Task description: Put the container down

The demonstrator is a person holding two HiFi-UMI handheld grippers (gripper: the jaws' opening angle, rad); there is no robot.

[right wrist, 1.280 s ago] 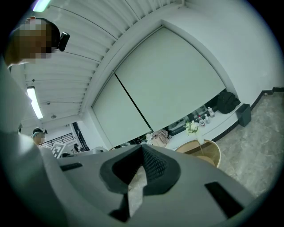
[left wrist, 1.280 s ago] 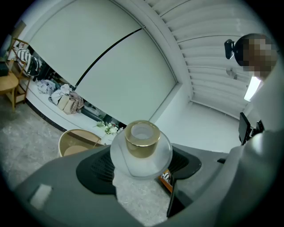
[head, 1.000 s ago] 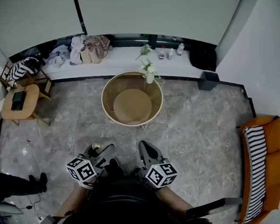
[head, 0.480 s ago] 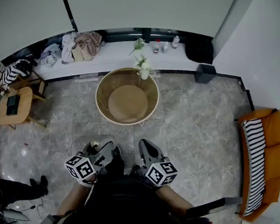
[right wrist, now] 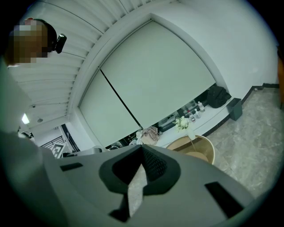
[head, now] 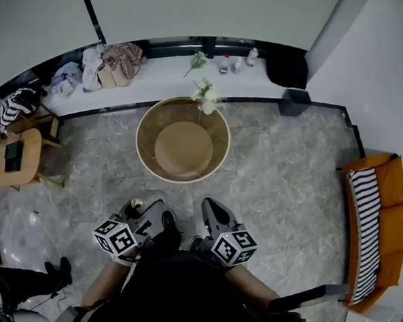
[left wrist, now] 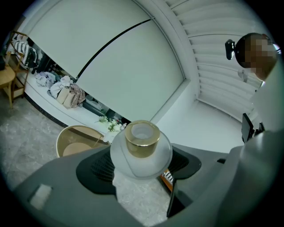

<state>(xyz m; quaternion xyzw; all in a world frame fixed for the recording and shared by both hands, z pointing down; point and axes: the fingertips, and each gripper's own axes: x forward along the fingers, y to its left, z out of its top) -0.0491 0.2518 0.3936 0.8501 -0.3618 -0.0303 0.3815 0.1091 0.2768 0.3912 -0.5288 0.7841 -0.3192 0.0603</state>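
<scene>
Ahead of and beneath our two grippers spreads one grey marble-tiled floor (head: 284, 179), the largest thing we see. It lies bare between the jaws and the table in front. It runs wide open off to the right of our right gripper (head: 215, 214), as far as one orange sofa (head: 389, 200) with one black-and-white striped cushion (head: 366, 235) against the right-hand wall.

Farthest ahead, one long white ledge (head: 162, 81) follows the foot of the wall and closes the floor off. On it we count three small bottles (head: 236, 65) and one black bag (head: 284, 70). Straight ahead of both grippers, short of the ledge, stands one round tan table with a raised rim (head: 144, 143). One white vase of pale flowers (head: 206, 99) stands at its far rim. Ahead and far to the left of our left gripper (head: 145, 213) sits one small round wooden side table (head: 28, 167), hard by the left edge.

Our left gripper has its jaws part-way apart and clamped on the one container, a frosted white round bottle with a gold collar (left wrist: 141, 146). It sits between the dark ribbed pads (left wrist: 100, 166), collar uppermost, over bare floor and well short of the table. Our right gripper, just beside the left one, has its jaws drawn together to a thin slit with nothing between them.
</scene>
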